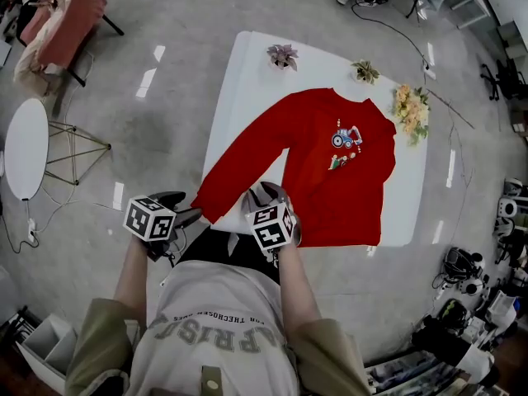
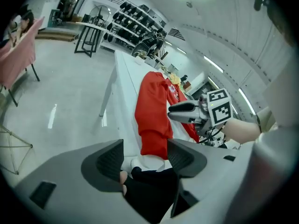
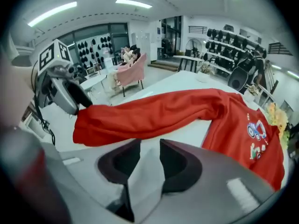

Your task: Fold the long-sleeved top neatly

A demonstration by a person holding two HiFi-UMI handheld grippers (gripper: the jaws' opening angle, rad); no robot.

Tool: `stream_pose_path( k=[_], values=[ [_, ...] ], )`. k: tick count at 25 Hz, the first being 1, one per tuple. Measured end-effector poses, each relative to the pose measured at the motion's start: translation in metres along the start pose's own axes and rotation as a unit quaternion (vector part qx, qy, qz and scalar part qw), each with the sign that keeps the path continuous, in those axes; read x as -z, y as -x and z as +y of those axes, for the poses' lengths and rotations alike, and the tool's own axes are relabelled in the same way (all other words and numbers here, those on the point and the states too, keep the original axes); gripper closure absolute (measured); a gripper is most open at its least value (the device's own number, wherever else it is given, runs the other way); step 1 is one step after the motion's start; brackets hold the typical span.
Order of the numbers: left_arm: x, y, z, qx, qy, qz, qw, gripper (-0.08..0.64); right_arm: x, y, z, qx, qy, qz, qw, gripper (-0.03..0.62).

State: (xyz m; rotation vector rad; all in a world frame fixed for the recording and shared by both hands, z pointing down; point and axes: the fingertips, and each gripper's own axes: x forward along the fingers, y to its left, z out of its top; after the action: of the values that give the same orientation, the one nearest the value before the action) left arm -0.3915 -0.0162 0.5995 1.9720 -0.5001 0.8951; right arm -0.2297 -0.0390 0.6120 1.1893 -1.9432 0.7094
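Note:
A red long-sleeved top (image 1: 318, 188) with a small print on the chest lies flat on the white table (image 1: 239, 81). One sleeve (image 1: 247, 159) stretches toward the near left corner, and its cuff (image 1: 210, 206) reaches the table edge. My left gripper (image 1: 191, 215) is open just off that corner. In the left gripper view its jaws (image 2: 145, 155) frame the cuff (image 2: 154, 143) without touching it. My right gripper (image 1: 262, 195) hovers over the near table edge by the hem's left corner. Its jaws (image 3: 150, 155) stand narrowly apart with only bare table between them, and the sleeve (image 3: 154, 113) lies beyond.
Two small potted plants (image 1: 283, 55) (image 1: 365, 71) and a bunch of flowers (image 1: 412, 110) stand along the table's far and right edges. A round white side table (image 1: 25, 147) and a pink chair (image 1: 66, 15) are on the left. Cables and equipment (image 1: 470, 279) crowd the floor at right.

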Motion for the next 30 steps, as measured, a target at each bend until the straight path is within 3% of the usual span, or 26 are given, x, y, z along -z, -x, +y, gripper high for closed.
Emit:
stream_pose_path(
  k=[3,5,7,10,12,15,20,25,30],
  values=[
    [0.006,-0.017,0.001,0.015,0.001,0.033,0.9993,0.285,-0.02,0.016,-0.01,0.018,-0.045,-0.049,0.998,0.462],
    [0.009,-0.019,-0.002,0.023,-0.01,0.05,0.9984,0.385,-0.025,0.027,-0.017,0.031,-0.057,-0.068,0.996,0.462],
    [0.003,-0.01,-0.008,0.018,-0.03,0.042,0.9985,0.508,-0.021,0.042,-0.027,0.051,-0.062,-0.074,0.994,0.461],
    [-0.027,0.013,-0.033,0.013,-0.09,0.008,0.9958,0.528,-0.004,0.067,-0.051,0.086,-0.081,-0.082,0.99,0.461],
    [-0.056,0.019,-0.066,0.032,-0.145,-0.005,0.989,0.529,0.016,0.087,-0.071,0.114,-0.101,-0.082,0.985,0.46],
    [-0.096,0.002,-0.129,0.078,-0.224,-0.006,0.9715,0.529,0.052,0.122,-0.103,0.157,-0.141,-0.076,0.975,0.46],
    [-0.119,-0.067,-0.215,0.116,-0.302,0.023,0.9461,0.529,0.101,0.179,-0.145,0.196,-0.175,-0.087,0.961,0.46],
    [-0.117,-0.134,-0.28,0.128,-0.33,0.059,0.9333,0.531,0.136,0.21,-0.174,0.184,-0.175,-0.096,0.962,0.46],
    [-0.116,-0.201,-0.332,0.114,-0.357,0.09,0.9228,0.529,0.17,0.22,-0.189,0.133,-0.133,-0.066,0.98,0.46]
  ],
)
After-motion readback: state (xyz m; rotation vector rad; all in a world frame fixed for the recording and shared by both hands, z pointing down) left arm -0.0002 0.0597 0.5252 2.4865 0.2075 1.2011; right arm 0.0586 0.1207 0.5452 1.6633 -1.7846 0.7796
